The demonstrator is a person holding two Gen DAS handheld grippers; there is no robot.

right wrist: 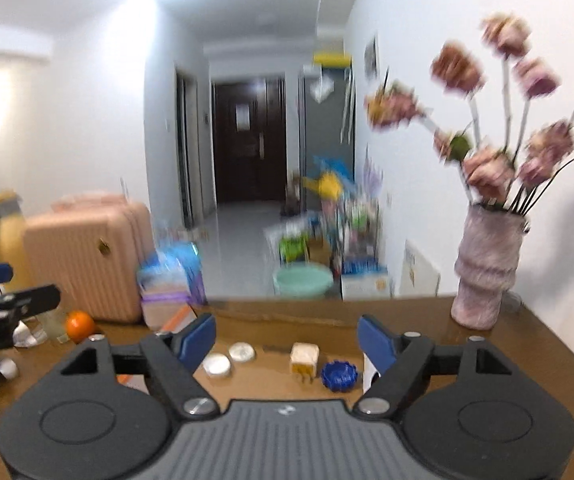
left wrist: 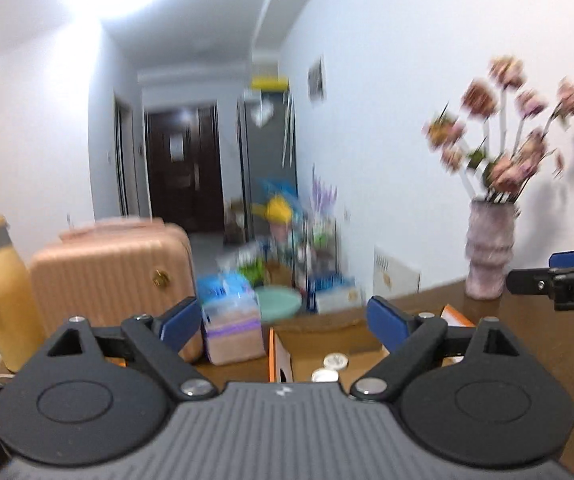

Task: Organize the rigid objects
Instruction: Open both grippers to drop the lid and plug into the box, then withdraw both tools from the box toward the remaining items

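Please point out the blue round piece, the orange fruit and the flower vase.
blue round piece (right wrist: 339, 375): right wrist view, its top face.
orange fruit (right wrist: 79, 325): right wrist view, its front.
flower vase (right wrist: 487, 268): right wrist view, its body.

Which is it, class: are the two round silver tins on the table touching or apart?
Apart. The right wrist view shows a strip of brown table between the nearer silver tin and the farther silver tin; the gap is narrow but visible.

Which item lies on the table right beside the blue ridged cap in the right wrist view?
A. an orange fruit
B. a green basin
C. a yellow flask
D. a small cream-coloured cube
D: the cream cube sits just left of the blue ridged cap on the table, while the orange lies far off to the left.
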